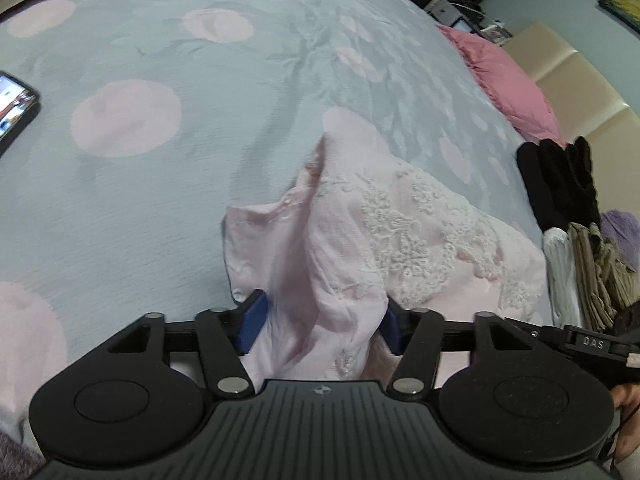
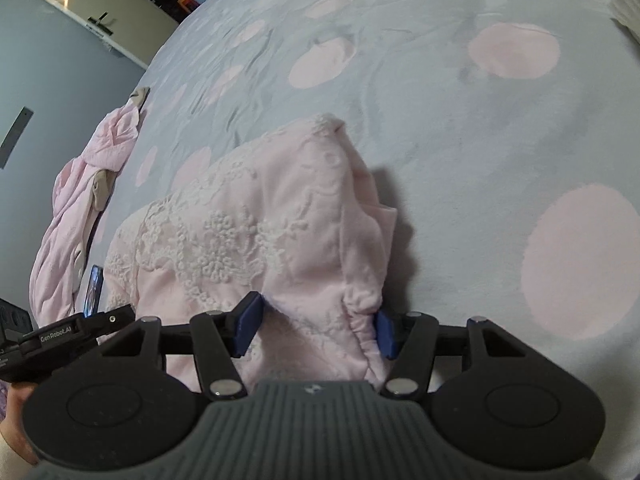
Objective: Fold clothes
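A: What sits nearest in the left wrist view?

B: The left gripper (image 1: 320, 322), black linkage arms with blue pads. Its fingers (image 1: 253, 322) stand about half open, and a bunched fold of the pink garment (image 1: 340, 248) fills the gap between them. The cloth touches both pads, but I cannot tell whether they press on it or merely flank it.

A: And the right?

B: Much the same. The right gripper (image 2: 316, 326) has its blue fingers (image 2: 249, 322) about half apart, with a gathered, elastic-looking hem of the same garment (image 2: 280, 216) between them. Again, whether it is truly clamped I cannot tell.

A: What is the garment like?

B: Soft, pale pink, thin and crinkled, with a band of raised white floral lace across it. It lies in a heap on the bed (image 1: 160, 60), rising to a blunt peak away from the fingers.

A: The bed itself?

B: A grey-blue sheet with large round pink spots and faint leafy print, slightly rumpled.

A: Farther off?

B: In the left view, a phone (image 1: 16, 108) with a lit screen at the left edge; to the right a stack of folded clothes (image 1: 576, 240), black, white and olive, and beyond it a pink pillow (image 1: 504, 80). In the right view, another crumpled pink garment (image 2: 84, 216) lies at the left edge of the bed.
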Demonstrator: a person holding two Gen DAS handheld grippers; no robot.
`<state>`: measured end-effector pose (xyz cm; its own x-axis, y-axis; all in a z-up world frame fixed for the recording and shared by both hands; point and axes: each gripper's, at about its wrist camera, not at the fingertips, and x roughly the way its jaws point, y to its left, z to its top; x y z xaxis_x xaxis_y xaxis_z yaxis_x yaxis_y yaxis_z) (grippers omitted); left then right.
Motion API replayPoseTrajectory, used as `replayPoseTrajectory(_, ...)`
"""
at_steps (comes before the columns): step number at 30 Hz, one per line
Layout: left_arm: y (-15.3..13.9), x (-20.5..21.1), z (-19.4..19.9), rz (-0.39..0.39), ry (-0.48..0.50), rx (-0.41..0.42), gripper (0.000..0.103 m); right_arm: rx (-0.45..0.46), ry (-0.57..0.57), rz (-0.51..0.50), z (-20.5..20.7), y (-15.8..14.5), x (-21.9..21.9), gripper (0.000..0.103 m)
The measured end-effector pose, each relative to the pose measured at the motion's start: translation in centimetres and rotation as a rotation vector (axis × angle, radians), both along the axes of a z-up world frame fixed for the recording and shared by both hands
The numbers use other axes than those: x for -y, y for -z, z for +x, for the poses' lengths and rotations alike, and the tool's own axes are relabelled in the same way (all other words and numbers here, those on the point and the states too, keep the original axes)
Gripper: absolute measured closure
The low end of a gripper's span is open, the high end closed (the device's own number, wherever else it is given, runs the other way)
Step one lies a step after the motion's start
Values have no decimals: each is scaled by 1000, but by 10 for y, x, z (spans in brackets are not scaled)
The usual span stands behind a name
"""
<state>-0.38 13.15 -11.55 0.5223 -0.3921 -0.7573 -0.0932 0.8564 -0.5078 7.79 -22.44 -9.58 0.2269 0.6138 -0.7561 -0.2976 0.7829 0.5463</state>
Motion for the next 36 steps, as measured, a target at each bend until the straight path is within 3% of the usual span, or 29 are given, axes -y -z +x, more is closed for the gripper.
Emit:
replayPoseTrajectory(5,0,2,-1,-27,6,17,64,0,-19,27,-1,1,-4,55)
replayPoseTrajectory(10,-5,2,-3,-21,11,34,80,44,-44,31,-8,-6,-6,78)
replayPoseTrajectory(13,-10,5,-5,-4,25,55,86,73,-54,45,-11,-13,-6,82)
replayPoseTrajectory(29,-45,17,-17,22,61,192,91,169,-42,154,-24,-48,6,85)
replayPoseTrajectory(36,-66,19,-17,-6,63,270,92,224,-14,205,-23,-68,13,85)
